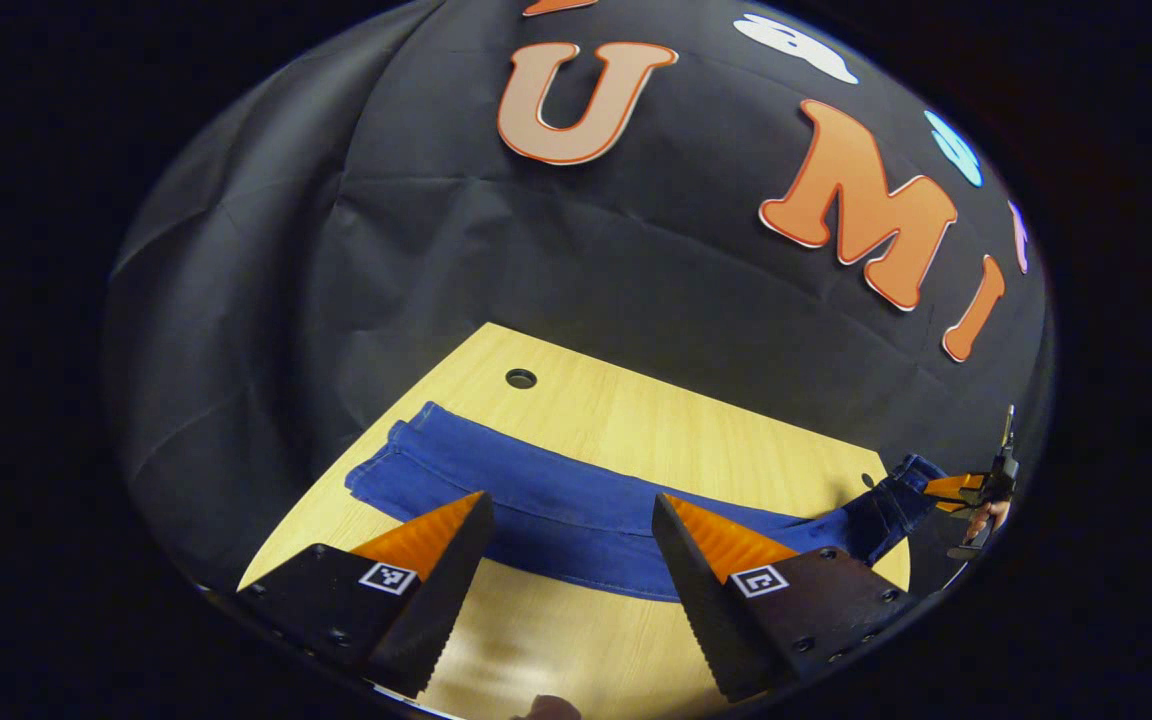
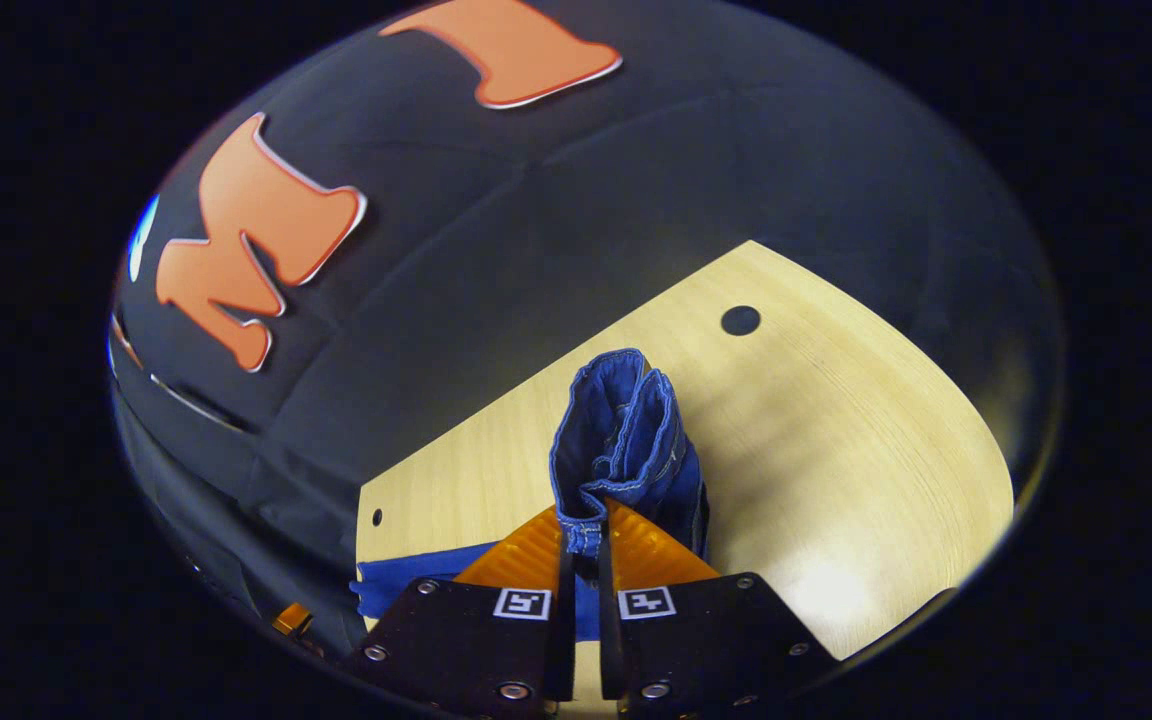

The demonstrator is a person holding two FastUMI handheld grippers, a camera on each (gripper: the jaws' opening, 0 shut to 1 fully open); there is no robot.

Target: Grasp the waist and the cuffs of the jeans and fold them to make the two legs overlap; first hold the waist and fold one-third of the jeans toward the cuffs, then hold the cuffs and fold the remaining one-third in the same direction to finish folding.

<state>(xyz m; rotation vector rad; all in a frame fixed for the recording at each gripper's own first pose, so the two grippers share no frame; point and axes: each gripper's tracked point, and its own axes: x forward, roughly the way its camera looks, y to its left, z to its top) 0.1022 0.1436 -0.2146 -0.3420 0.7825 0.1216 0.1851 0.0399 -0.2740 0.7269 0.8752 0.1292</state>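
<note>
Blue jeans (image 1: 556, 500) lie in a long band across the wooden table (image 1: 636, 400), the cuffs at the left end. My left gripper (image 1: 568, 515) hovers open over the middle of the band, its fingers spread wide with only cloth below. At the far right of the left gripper view, the other gripper (image 1: 971, 492) holds the lifted end of the jeans. In the right gripper view, my right gripper (image 2: 584, 535) is shut on a bunched, raised end of the jeans (image 2: 621, 440), which stands up between the fingers. The rest of the jeans (image 2: 416, 585) trails off to the left.
The table has a round hole (image 1: 521, 378) near its far edge, and another hole (image 2: 740, 320) shows in the right gripper view. Black cloth walls close the booth behind the table. Bare wood (image 2: 836, 450) lies to the right of the raised cloth.
</note>
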